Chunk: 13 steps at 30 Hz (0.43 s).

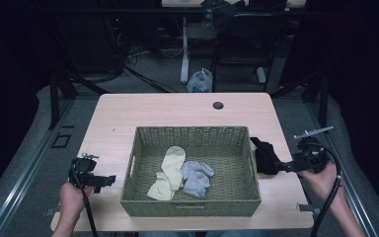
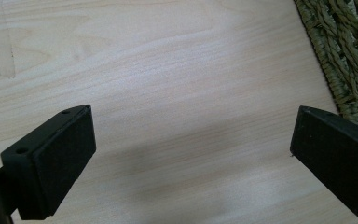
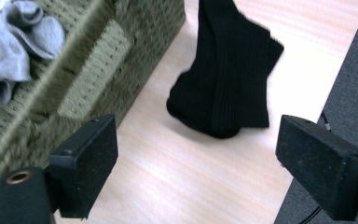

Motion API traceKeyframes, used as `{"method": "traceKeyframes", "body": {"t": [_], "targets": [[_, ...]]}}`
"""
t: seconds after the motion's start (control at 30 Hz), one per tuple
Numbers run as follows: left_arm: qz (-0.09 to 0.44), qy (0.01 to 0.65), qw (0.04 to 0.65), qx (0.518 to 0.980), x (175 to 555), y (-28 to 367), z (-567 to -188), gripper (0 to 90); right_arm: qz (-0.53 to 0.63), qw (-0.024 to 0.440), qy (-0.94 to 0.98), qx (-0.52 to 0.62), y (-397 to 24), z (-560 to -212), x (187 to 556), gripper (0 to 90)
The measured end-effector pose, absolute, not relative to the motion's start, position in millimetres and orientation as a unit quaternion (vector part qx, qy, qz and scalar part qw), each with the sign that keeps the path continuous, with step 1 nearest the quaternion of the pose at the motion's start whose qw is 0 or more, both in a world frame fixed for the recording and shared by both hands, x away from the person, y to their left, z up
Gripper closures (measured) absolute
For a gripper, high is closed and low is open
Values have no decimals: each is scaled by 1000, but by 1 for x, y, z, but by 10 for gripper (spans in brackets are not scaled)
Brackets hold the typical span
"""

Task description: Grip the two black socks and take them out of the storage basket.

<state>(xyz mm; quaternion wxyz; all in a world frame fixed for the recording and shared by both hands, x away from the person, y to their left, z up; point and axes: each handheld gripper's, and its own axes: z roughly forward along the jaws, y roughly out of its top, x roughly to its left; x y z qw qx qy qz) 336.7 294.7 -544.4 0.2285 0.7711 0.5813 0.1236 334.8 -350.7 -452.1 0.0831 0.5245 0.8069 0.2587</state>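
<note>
Pale wooden table (image 1: 128, 111) — woven basket (image 1: 143, 202) and black sock (image 1: 265, 155) on it.

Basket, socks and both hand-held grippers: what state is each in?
Basket: upright, holding two socks.
Cream sock: lying in the basket.
Grey sock: crumpled beside it.
Black sock: on the table, outside the basket.
Left hand-held gripper: open, empty.
Right hand-held gripper: open, empty.

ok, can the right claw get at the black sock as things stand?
Probably yes. The right claw is open and aimed at the black sock, which lies on bare table beside the basket, nothing between them.
</note>
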Motion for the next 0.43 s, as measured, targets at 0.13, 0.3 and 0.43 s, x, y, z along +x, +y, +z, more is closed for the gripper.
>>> {"method": "traceKeyframes", "body": {"t": [0.13, 0.3, 0.43], "targets": [[121, 581, 228, 772, 337, 294, -544, 4, 255, 78, 806, 528, -357, -462, 328, 113], [121, 581, 228, 772, 338, 294, -545, 4, 250, 72, 805, 534, -360, -476, 322, 113], [120, 579, 228, 774, 338, 294, -544, 4, 240, 72, 806, 536, -363, -483, 320, 110]]}}
